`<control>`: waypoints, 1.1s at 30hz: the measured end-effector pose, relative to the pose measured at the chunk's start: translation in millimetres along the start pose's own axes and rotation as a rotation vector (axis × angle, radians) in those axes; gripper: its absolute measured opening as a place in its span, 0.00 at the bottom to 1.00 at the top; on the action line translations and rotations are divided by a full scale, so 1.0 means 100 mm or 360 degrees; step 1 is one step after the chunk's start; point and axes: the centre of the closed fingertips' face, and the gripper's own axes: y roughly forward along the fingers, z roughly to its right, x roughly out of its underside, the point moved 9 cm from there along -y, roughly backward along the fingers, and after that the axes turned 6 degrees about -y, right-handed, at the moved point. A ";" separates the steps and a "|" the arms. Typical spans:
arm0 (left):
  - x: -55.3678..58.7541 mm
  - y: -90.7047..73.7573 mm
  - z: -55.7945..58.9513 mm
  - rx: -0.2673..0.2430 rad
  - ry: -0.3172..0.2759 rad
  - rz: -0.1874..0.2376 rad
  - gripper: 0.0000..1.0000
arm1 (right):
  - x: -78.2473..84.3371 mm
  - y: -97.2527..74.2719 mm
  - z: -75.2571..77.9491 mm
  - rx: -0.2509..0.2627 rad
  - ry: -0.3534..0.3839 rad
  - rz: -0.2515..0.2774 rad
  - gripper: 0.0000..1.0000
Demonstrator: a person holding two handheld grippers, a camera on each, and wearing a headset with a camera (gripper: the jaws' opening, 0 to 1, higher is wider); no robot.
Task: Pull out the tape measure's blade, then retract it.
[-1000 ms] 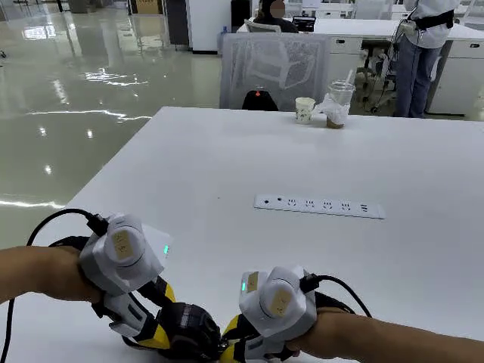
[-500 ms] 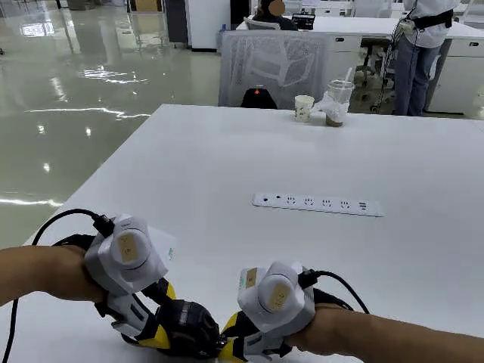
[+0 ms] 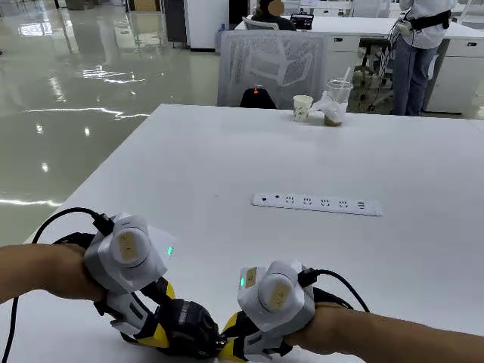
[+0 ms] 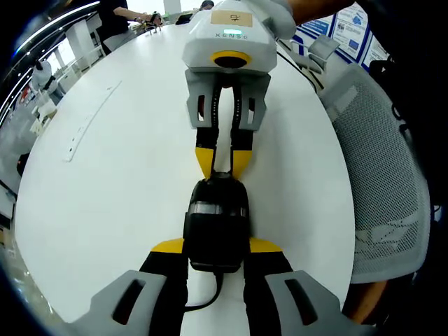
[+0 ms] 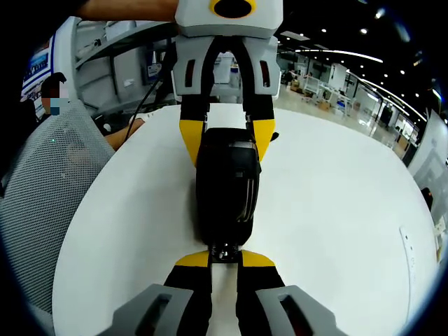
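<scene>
Tape at near edge of table, between the 2 grippers. Left gripper clamped across the case sides. Right gripper jaws nearly together, pinching hook right at the case mouth.

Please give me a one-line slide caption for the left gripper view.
Left tool clamps the tape measure on the white table; the right tool pinches its front end.
</scene>
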 end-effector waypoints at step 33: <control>-0.01 0.00 -0.01 0.0015 -0.0017 -0.0003 0.24 | 0.25 -0.25 -0.03 0.0001 0.0005 -0.0025 0.09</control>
